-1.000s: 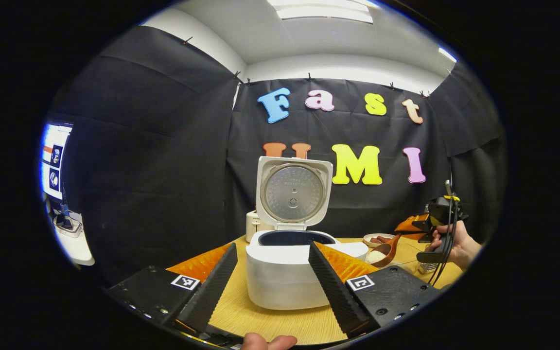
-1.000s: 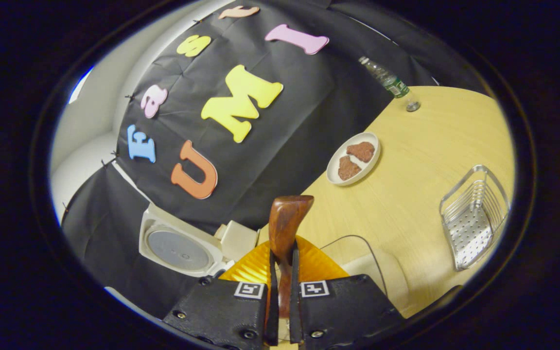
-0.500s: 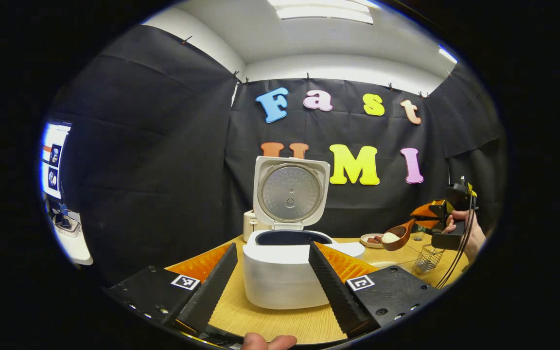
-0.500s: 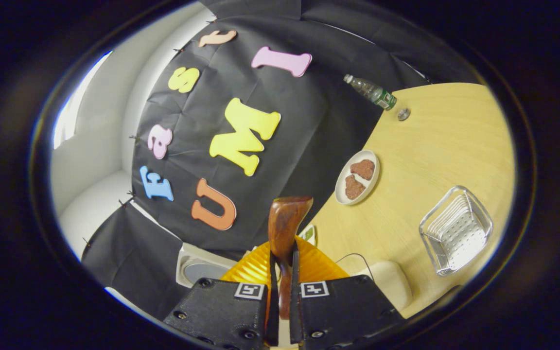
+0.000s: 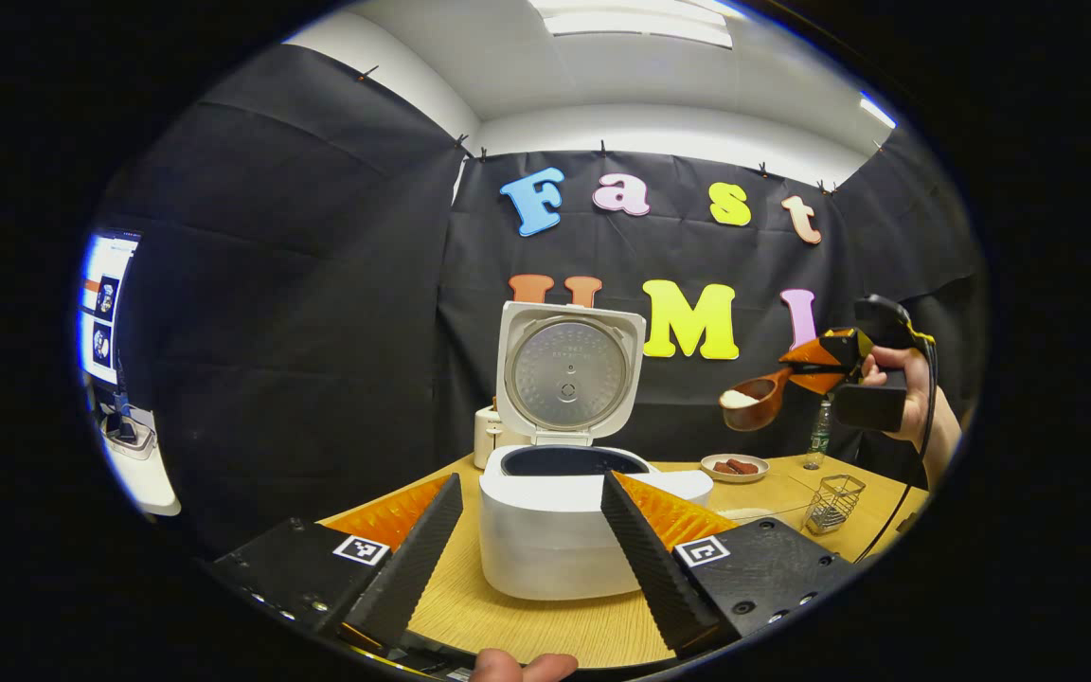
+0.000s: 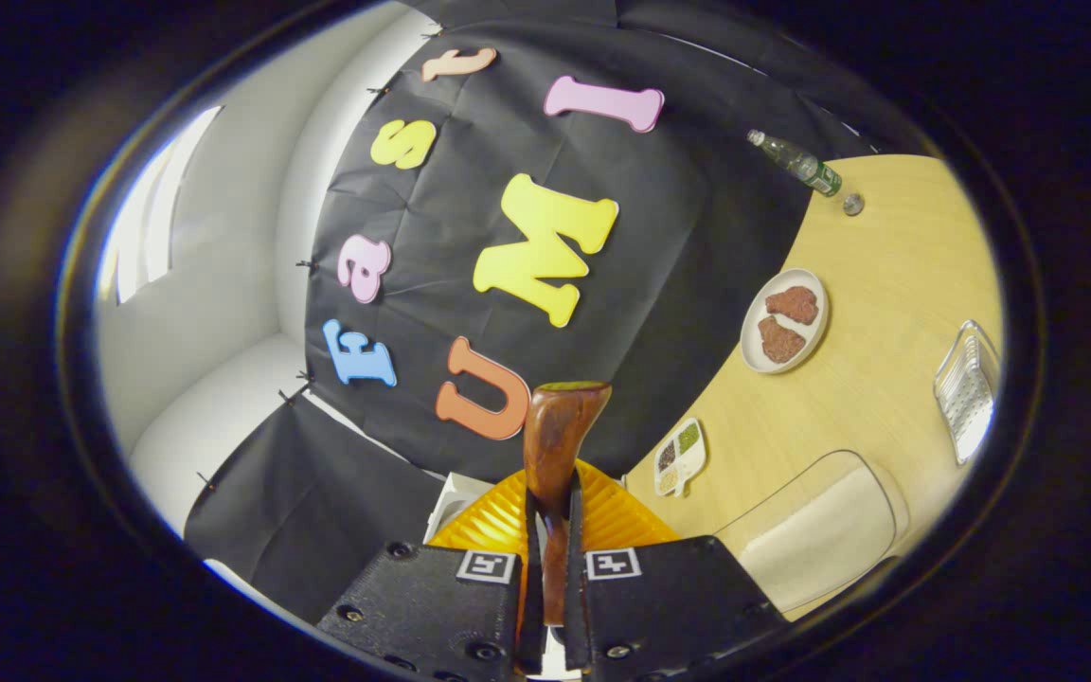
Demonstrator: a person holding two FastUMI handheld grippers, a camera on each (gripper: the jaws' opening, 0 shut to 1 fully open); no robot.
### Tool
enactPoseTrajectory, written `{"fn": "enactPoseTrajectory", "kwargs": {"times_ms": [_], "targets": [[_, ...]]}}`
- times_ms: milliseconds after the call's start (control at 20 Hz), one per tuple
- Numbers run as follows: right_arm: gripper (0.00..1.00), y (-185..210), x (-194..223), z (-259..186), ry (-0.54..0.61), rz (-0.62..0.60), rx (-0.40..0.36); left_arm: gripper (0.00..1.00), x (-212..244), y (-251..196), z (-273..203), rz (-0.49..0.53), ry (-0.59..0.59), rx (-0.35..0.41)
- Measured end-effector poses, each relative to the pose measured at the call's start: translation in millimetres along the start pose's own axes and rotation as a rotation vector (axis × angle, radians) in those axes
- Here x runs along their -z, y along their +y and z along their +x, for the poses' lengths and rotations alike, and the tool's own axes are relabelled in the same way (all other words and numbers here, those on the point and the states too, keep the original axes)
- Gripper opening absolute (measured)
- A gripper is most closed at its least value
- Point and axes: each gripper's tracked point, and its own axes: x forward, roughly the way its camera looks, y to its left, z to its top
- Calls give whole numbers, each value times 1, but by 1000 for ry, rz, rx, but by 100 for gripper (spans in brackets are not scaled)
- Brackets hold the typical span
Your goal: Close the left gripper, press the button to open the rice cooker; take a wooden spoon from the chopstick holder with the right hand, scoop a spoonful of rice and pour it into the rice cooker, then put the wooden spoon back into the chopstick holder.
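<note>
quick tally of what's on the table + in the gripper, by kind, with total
Appliances: 1, the rice cooker, lid up.
Utensils: 1, the wooden spoon with rice, in the right gripper.
Dishes: 3, the plate of meat, the small divided dish, the clear rice container.
Racks: 1, the wire chopstick holder.
Bottles: 1, the plastic bottle.
Total: 7.
</note>
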Motion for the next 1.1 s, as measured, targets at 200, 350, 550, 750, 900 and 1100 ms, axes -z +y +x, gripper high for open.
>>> {"fn": "enactPoseTrajectory", "kwargs": {"times_ms": [200, 350, 550, 750, 900, 1100], "targets": [[13, 31, 42, 37, 64, -39, -4, 94, 3, 0, 0, 10, 16, 8], [14, 38, 70, 65, 88, -132, 20, 94, 4, 5, -2, 15, 20, 7], [14, 37, 109, 91, 142, -253, 52, 94, 4, 16, 0, -4, 26, -12], [14, 31, 140, 107, 191, -437, 103, 94, 6, 22, 1, -17, 34, -19], [11, 35, 154, 114, 201, -574, 102, 94, 2, 23, 1, -20, 30, -26], [14, 36, 167, 119, 220, -631, 106, 94, 1, 24, -1, -23, 30, -30]]}}
